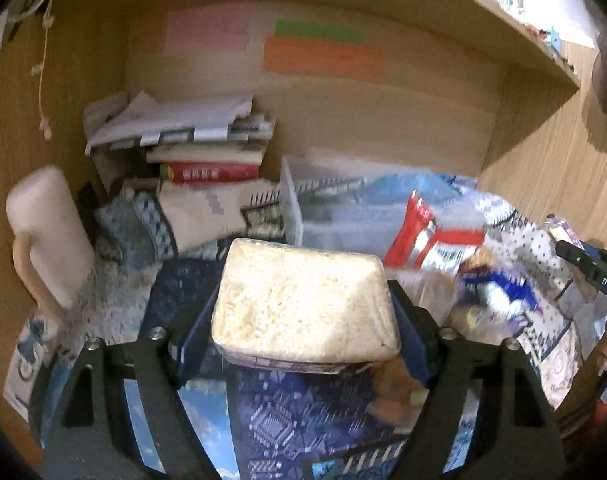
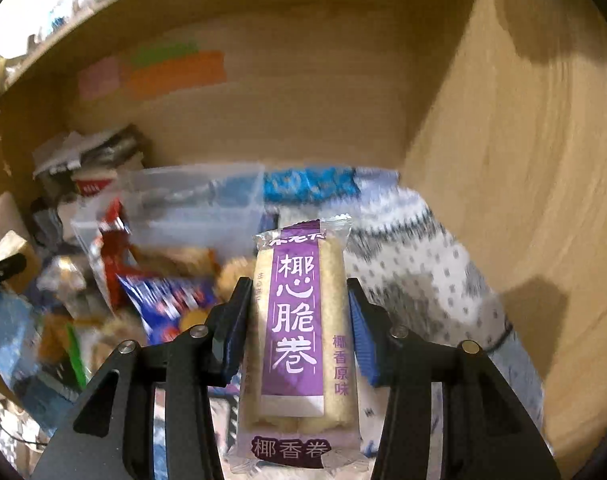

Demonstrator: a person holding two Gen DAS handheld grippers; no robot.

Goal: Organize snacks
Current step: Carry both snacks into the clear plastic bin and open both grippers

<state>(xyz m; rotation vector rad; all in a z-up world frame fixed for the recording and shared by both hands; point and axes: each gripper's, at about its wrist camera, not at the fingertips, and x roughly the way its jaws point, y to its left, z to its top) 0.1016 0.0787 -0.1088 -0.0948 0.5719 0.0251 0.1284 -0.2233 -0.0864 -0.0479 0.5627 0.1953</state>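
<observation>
Where pads close, left gripper (image 1: 305,316) clamps rice cake (image 1: 303,300), right gripper (image 2: 299,328) apparently pinches coconut roll (image 2: 299,336)

Pale beige puffed-rice cake in clear wrap (image 1: 305,304): blocky, rounded corners, held off the surface between the left gripper's (image 1: 303,312) blue pads, broad face up.

Purple-labelled coconut roll in clear wrapper (image 2: 299,332): long, slim, lengthwise between the right gripper's (image 2: 299,320) pads, crimped end pointing away.

Red-and-white foil snack bag (image 1: 427,236): tilted against a clear plastic storage bin (image 1: 343,216). Blue-and-white snack packet (image 1: 499,292) lies just beside it, blurred.
</observation>
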